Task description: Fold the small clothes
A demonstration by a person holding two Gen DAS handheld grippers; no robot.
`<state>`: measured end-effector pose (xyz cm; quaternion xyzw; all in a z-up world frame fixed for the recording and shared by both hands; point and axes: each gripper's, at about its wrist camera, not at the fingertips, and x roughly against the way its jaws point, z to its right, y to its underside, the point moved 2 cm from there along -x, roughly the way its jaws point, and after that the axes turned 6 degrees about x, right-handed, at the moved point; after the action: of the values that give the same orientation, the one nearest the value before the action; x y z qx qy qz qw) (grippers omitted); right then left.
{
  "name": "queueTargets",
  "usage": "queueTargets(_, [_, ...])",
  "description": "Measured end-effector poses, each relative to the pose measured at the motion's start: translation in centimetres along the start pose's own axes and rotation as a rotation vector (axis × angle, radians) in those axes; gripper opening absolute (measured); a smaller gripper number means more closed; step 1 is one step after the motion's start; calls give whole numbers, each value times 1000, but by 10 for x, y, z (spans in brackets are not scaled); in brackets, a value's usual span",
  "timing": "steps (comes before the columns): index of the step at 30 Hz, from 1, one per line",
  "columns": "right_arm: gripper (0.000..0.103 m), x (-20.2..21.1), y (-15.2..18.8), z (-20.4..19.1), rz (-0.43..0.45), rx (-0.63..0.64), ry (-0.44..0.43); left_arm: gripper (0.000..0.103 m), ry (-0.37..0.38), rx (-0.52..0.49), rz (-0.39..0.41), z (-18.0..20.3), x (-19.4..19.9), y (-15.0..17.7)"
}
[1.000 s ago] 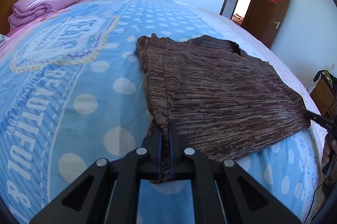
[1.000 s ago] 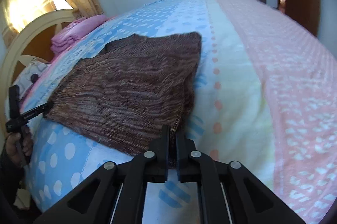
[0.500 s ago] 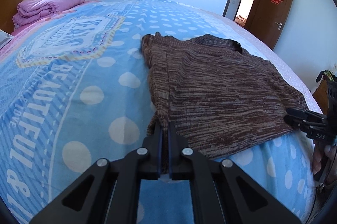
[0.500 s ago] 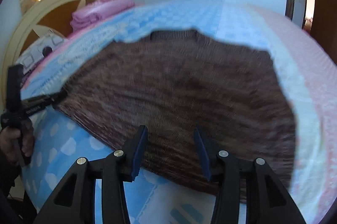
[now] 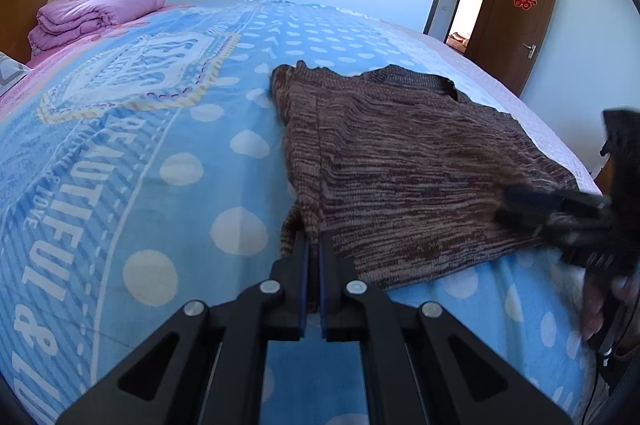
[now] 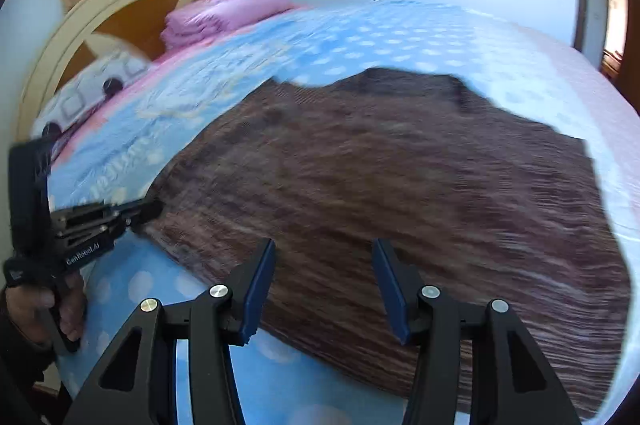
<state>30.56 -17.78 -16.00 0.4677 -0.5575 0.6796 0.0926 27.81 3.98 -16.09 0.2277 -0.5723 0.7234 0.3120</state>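
A brown knit sweater (image 5: 408, 169) lies flat on the blue polka-dot bedspread (image 5: 160, 185). My left gripper (image 5: 314, 245) is shut on the sweater's near left hem corner. It also shows in the right wrist view (image 6: 148, 211), at the sweater's (image 6: 400, 177) left corner. My right gripper (image 6: 324, 257) is open and empty, hovering over the near hem, about mid-width. It appears blurred in the left wrist view (image 5: 516, 201), above the sweater's right hem area.
A folded pink quilt (image 5: 92, 17) lies by the headboard (image 6: 100, 25). A pillow (image 6: 92, 81) lies near it. A brown door (image 5: 516, 25) stands open at the far right. The bed's pink side (image 6: 600, 85) runs along the right.
My right gripper let go of the right hem corner, opened, and swung left over the middle of the hem. My left gripper keeps its hold on the left corner.
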Motion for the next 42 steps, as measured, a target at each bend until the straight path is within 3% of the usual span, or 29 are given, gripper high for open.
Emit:
queueTargets(2, [60, -1, 5, -17, 11, 79, 68, 9, 14, 27, 14, -4, 5, -1])
queueTargets(4, [61, 6, 6, -25, 6, 108, 102, 17, 33, 42, 58, -7, 18, -2])
queueTargets(6, [61, 16, 8, -36, 28, 135, 95, 58, 27, 46, 94, -11, 31, -6])
queueTargets(8, [61, 21, 8, -53, 44, 203, 101, 79, -10, 23, 127, -13, 38, -10])
queueTargets(12, [61, 14, 5, -92, 44, 329, 95, 80, -69, -49, 80, -23, 28, -31])
queueTargets(16, [61, -7, 4, -123, 27, 415, 115, 80, -55, 9, 21, -47, 7, -58])
queueTargets(22, [61, -22, -6, -158, 60, 558, 259, 80, 138, 188, -116, -60, -48, -88])
queueTargets(24, [61, -28, -9, -165, 65, 588, 284, 80, 161, 202, -137, -53, -63, -92])
queueTargets(30, [61, -38, -14, -172, 70, 593, 311, 80, 194, 141, -167, -28, -88, -110])
queueTargets(38, [60, -45, -20, -163, 54, 543, 268, 79, 205, 68, -191, -16, -121, -131])
queueTargets(40, [56, -46, -21, -162, 53, 537, 254, 72, 215, 67, -193, -15, -129, -133])
queueTargets(42, [42, -48, -20, -162, 46, 535, 220, 52, 205, 56, -191, -14, -132, -132])
